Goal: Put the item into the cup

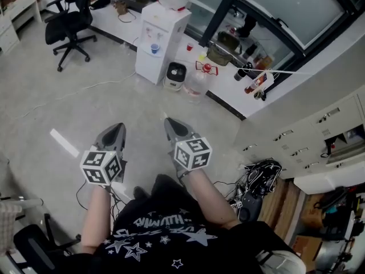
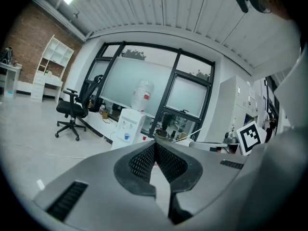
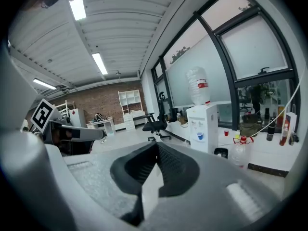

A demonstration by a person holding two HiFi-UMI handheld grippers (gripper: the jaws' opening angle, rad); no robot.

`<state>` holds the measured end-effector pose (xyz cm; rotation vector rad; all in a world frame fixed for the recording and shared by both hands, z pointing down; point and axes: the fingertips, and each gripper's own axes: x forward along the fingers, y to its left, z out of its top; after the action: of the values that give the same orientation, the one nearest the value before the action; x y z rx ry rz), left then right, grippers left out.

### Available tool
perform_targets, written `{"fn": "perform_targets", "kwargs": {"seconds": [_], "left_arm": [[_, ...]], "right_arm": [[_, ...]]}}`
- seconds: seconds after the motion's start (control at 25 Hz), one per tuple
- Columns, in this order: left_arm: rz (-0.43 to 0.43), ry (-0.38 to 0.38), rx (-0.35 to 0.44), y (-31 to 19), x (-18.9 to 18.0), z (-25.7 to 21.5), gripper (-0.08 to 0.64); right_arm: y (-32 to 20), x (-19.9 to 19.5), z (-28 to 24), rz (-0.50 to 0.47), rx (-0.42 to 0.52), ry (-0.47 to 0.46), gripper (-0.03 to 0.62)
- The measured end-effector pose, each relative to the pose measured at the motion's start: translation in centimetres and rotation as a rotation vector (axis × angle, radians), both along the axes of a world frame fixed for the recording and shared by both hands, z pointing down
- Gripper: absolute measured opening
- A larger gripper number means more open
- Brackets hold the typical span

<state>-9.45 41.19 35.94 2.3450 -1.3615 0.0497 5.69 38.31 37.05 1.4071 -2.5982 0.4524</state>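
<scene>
I read both jaw pairs fully closed on nothing: left hand-held gripper and right hand-held gripper side by side above the floor.

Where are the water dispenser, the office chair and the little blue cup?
water dispenser (image 1: pixel 147 66): head view, lower front panel.
office chair (image 1: pixel 67 26): head view, seat.
blue cup (image 1: pixel 154 48): head view, cup's side.

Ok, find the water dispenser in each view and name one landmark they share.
Head view: water dispenser, top centre, against the window wall.
Left gripper view: water dispenser, centre, below the windows.
Right gripper view: water dispenser, right of centre.
Shared landmark: black office chair, left of the dispenser in every view.
</scene>
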Motion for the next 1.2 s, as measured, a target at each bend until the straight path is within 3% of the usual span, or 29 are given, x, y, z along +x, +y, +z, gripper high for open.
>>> {"fn": "perform_targets", "kwargs": {"seconds": [0.44, 0.8, 1.2], "left_arm": [[-0.016, -0.025, -0.022, -5.5, -0.8, 2.2, 0.006], [0.000, -0.079, -0.022, -15.5, -0.1, 3.0, 0.006], [-0.056, -0.063, -0.062, -27.6, -0.2, 2.7, 0.006]], "right_arm": [[-6.0, 0.1, 2.7, -0.001, -0.036, -0.015, 0.002], [-17.6, -0.2, 3.4, -0.038, -0.052, -0.033, 0.002], [-30.0, 0.6, 3.6, -0.049, -0.072, -0.060, 0.002]]}}
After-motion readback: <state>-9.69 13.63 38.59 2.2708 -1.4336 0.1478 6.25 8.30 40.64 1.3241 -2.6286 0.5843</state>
